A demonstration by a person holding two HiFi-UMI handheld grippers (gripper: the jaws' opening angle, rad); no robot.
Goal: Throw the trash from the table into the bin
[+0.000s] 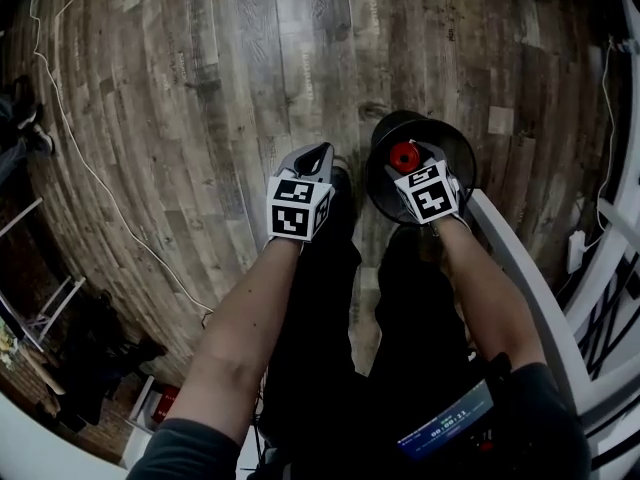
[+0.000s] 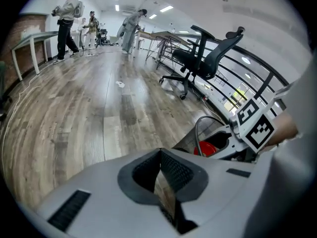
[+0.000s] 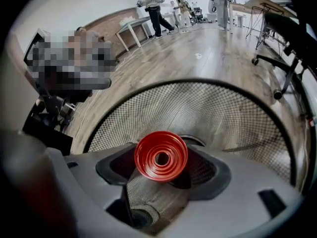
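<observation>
A round red ribbed cup [image 3: 161,155] sits between the jaws of my right gripper [image 3: 162,163], which is shut on it. It hangs right over the mouth of the black mesh bin [image 3: 223,113]. From the head view the red cup [image 1: 405,156] and right gripper [image 1: 408,160] are above the bin [image 1: 383,200] on the wood floor. My left gripper [image 1: 318,154] is just left of the bin, pointing down, shut and empty. Its tips [image 2: 159,153] meet over bare floor, with the red cup [image 2: 205,148] and bin rim [image 2: 197,129] to the right.
A white table edge [image 1: 530,278] runs along my right. A black office chair [image 2: 200,58] stands beyond the bin. A thin cable [image 1: 100,183] crosses the floor at left. Several people [image 2: 67,14] and desks are at the far end of the room.
</observation>
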